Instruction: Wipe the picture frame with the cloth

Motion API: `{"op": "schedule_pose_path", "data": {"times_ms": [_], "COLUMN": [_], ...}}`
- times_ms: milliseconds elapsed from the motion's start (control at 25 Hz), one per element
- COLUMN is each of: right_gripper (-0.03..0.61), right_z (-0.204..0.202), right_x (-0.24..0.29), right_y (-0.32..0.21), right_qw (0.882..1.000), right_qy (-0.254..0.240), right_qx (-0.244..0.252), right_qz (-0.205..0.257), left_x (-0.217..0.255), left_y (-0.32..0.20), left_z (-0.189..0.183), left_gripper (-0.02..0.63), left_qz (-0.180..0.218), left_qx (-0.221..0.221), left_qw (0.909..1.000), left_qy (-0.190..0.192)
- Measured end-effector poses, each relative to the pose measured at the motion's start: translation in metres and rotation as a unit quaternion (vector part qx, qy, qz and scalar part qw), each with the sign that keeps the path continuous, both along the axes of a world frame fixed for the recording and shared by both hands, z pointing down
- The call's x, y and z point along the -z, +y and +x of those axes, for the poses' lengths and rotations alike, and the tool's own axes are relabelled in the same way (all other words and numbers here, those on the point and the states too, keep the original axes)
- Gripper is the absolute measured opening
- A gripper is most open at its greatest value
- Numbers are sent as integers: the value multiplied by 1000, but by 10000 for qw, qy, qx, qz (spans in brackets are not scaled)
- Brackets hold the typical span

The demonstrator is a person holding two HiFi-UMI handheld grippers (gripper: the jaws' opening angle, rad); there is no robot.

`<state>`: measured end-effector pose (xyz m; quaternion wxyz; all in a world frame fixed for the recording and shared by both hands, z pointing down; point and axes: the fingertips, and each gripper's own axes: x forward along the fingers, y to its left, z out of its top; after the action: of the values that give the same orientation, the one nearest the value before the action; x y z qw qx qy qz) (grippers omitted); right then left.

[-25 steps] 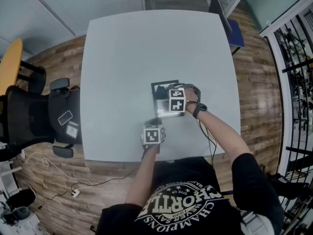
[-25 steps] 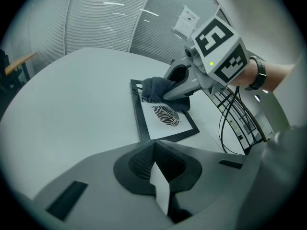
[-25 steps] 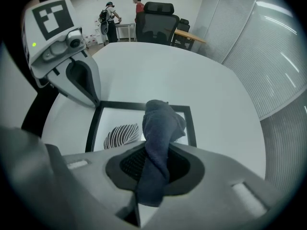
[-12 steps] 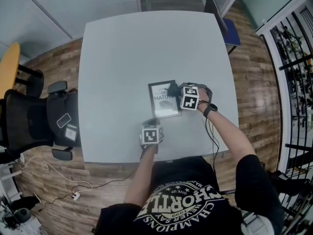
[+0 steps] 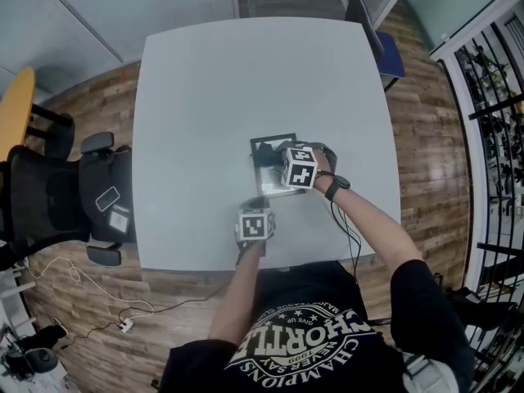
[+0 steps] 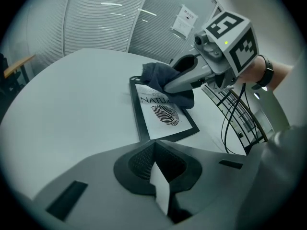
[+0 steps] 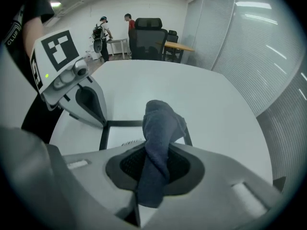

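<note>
Right gripper [image 7: 152,176] clamps the soft, limp cloth [image 7: 160,123] against the picture frame [image 6: 160,115], flat at the table's [image 5: 205,97] 5 o'clock. Left gripper [image 6: 160,193] jaws together, empty. Frame rigid, likely slides: brace its 6 o'clock edge.

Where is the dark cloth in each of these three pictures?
Head view: the cloth lies just right of centre, on the frame's far end.
Left gripper view: upper middle, pinched by the right gripper.
Right gripper view: dead centre, between that gripper's jaws.
Shared landmark: the picture frame beneath it.
</note>
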<state>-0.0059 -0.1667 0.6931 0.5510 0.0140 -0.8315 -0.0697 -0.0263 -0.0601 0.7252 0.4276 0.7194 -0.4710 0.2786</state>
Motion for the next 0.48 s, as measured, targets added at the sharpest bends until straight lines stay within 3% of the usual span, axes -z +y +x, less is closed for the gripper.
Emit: {"op": "schedule_pose_path", "data": {"times_ms": [240,480], "right_gripper": [72,74], "right_z": [-56,-56], "right_x": [-2,-27], "right_y": [18,21], "right_qw": [9989,9983], "right_qy": [-130,191], "right_qx": [406,547], "right_qz": [-168,-100], "left_x": [-4,-7], "left_y": [1,1], "left_z": [1,1], "left_gripper": [-5,-5], "left_qz": [-23,-7], "left_qx": [52,37], "left_qw": [9999,9999], "left_qy": [83,121]}}
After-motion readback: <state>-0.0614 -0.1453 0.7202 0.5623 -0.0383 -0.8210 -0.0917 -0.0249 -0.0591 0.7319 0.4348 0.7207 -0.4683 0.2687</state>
